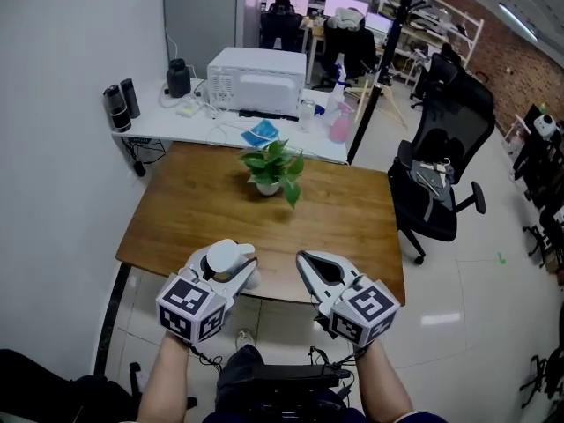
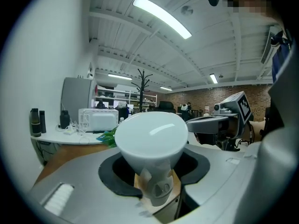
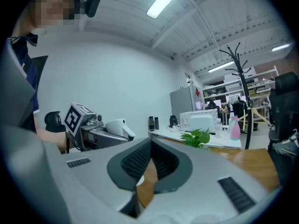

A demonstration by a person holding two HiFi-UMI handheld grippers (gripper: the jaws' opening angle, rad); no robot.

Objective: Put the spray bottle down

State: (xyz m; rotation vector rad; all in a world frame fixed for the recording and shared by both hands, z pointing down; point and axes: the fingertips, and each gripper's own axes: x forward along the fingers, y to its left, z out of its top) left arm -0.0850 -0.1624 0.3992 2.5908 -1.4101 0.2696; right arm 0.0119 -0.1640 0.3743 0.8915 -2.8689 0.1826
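While the left gripper is hovering at the tabletop's near edge, its fingers are pinching the bottle, at 7 o'clock from the plant. At 5 o'clock, the right gripper is holding its fingers pressed together, empty.

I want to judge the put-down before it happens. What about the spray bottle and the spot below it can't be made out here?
- Spray bottle body and base: head view, hidden beneath the left tool; only the white head shows.
- Same in the left gripper view: the head fills the middle, and the jaws cover the rest.
- Wooden table near edge: head view, partly covered by the left tool and right tool.
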